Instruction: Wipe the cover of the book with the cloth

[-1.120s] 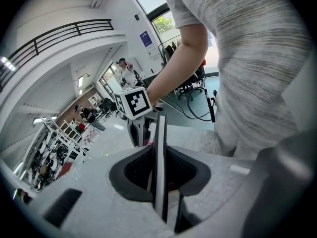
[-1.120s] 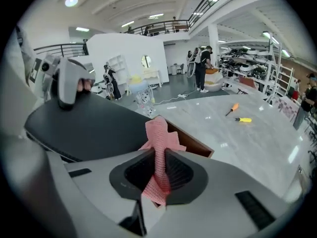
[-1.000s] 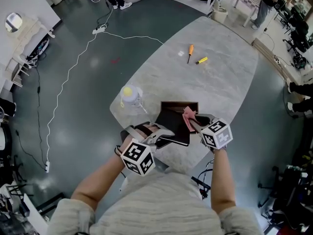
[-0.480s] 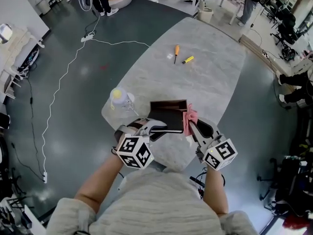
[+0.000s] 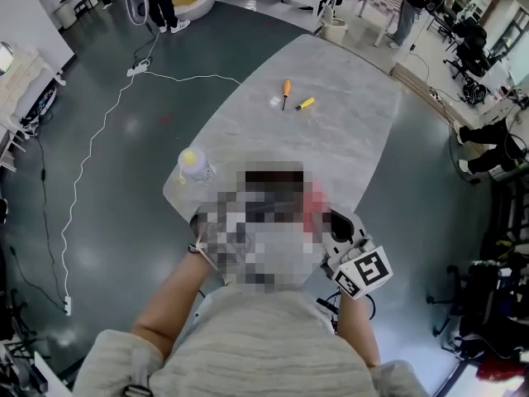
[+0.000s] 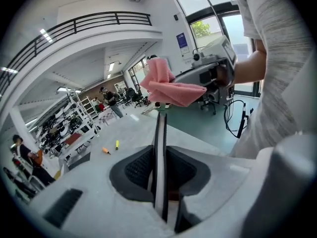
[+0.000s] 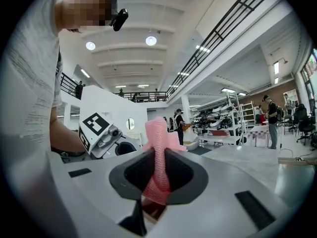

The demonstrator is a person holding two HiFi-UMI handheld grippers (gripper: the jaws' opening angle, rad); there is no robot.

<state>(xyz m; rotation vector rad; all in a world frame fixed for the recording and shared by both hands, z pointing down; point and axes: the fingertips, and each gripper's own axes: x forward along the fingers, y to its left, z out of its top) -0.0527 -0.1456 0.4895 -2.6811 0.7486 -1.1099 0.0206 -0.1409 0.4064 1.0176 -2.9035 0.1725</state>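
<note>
Head view: camera sits high over the person's torso, facing steeply down and forward, with the surface (image 5: pixel 347 131) running away from it, all fairly far. Left claw (image 6: pixel 159 155) view: camera rides on the claw right behind the jaws and looks along the book (image 6: pixel 161 133) edge, down across the surface, toward the right claw (image 6: pixel 207 83) and the cloth (image 6: pixel 171 86). Right claw view: same close mount, faces level across the hall, back at the left claw's marker cube (image 7: pixel 95 125) and the torso. Shared: head and left claw views both catch the orange screwdriver (image 5: pixel 285 90) on the far surface. Each claw view sees the other claw.
</note>
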